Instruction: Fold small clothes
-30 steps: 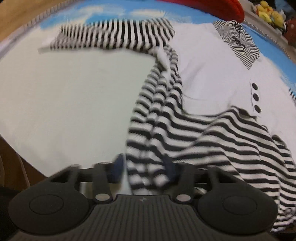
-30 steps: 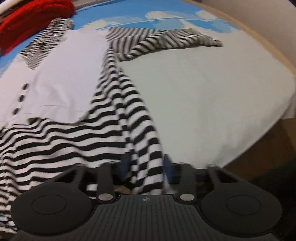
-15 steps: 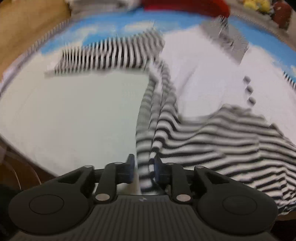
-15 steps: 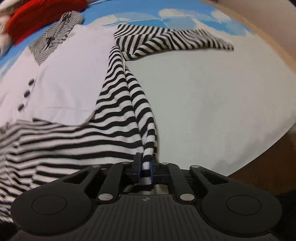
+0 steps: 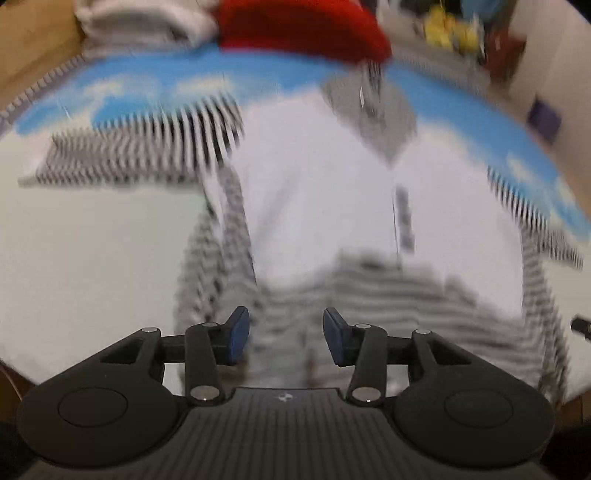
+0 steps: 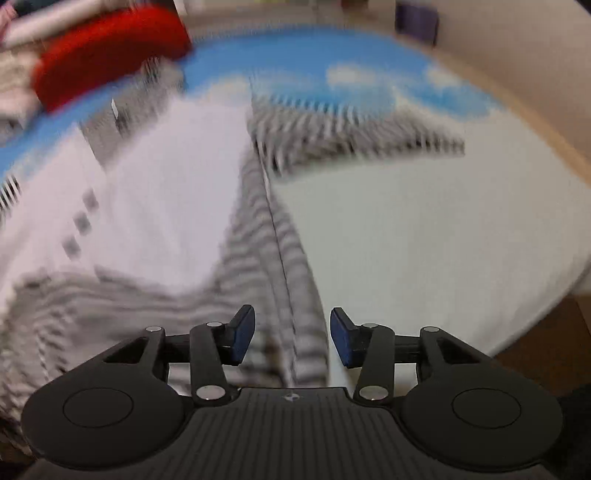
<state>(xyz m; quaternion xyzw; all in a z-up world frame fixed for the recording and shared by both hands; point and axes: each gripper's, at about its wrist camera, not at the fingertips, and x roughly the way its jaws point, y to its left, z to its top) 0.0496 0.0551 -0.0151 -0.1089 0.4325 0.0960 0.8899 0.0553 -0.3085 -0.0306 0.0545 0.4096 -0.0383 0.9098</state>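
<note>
Near the surface's front edge, both the left gripper (image 5: pixel 286 338) and right gripper (image 6: pixel 291 339) are opening, fingers spread, seemingly dropping the striped garment's (image 5: pixel 388 295) hem to complete a fold.

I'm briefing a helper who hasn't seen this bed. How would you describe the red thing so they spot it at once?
Start from the blue sky-print cover with white clouds across the far side of the bed. The red item lies on its far edge, just beyond the collar of the striped garment. It is the only solid red, unstriped thing there; blur hides finer detail.
</note>
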